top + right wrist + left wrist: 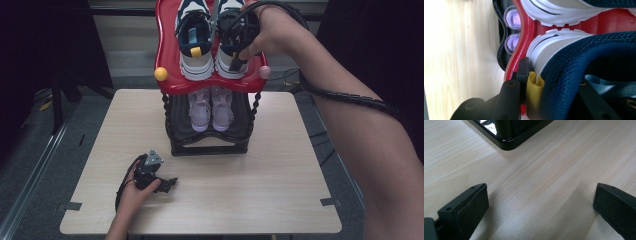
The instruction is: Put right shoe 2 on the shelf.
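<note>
Right tool (239, 47) sits at the top centre-right of the high view, over the red top shelf (167, 50) of a 2-tier shoe rack. Its jaws are narrow and clamped on the heel of the right-hand navy/white sneaker (231, 65). In the right gripper view 1 jaw sits outside the heel by the yellow pull tab (534, 92), the other inside the navy mesh collar (574, 75), w/ heel wall pinched between them. That sneaker rests on the red shelf, heel toward the rack's front edge, just beside its mate (194, 42), which shows a yellow tab too.

Lower black shelf (235, 127), centre of frame, carries 2 pale lilac shoes (211, 107) side by side; in the right gripper view their toes show as 2 lilac bumps at the upper left under the red rim. A yellow knob (160, 74) and a pink knob (264, 72) cap the front corners of the red shelf.

Left tool (167, 184) lies low at the lower left of the high view, on the light wood counter (280, 190), well apart from the rack. Its jaws stand wide w/ nothing between them; left gripper view shows bare wood between the 2 pads and a black corner of the rack base (509, 143) at the upper centre.
</note>
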`<state>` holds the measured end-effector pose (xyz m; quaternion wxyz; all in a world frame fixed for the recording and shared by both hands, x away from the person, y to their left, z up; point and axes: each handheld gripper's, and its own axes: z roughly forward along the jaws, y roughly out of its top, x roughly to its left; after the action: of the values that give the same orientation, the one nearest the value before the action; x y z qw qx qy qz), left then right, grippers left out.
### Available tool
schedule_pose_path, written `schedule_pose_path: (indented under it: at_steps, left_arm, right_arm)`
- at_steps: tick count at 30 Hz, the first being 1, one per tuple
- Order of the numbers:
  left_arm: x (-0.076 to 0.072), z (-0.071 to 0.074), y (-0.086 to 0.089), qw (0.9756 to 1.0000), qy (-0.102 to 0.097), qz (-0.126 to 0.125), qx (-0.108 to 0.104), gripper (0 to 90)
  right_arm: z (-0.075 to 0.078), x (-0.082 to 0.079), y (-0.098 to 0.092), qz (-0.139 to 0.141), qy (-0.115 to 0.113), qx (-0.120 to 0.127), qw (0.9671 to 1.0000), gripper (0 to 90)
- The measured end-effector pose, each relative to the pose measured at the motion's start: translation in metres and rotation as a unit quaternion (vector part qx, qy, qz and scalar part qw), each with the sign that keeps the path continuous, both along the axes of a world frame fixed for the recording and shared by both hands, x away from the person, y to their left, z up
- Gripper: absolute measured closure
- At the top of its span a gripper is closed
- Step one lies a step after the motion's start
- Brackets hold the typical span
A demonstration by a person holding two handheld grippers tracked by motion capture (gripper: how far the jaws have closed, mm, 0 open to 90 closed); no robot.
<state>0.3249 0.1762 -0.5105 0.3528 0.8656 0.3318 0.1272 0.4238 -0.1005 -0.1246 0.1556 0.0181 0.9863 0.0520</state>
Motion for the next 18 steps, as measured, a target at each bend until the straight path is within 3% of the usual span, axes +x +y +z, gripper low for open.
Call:
schedule_pose_path:
  at_steps: [18]
  left_arm:
    - [-0.0001, 0.0002, 0.0000, 1.0000, 0.000, 0.001, 0.001, 0.0]
  right_arm:
    - [-0.0009, 0.0032, -0.0015, 0.011, 0.005, -0.004, 0.9999, 69.9]
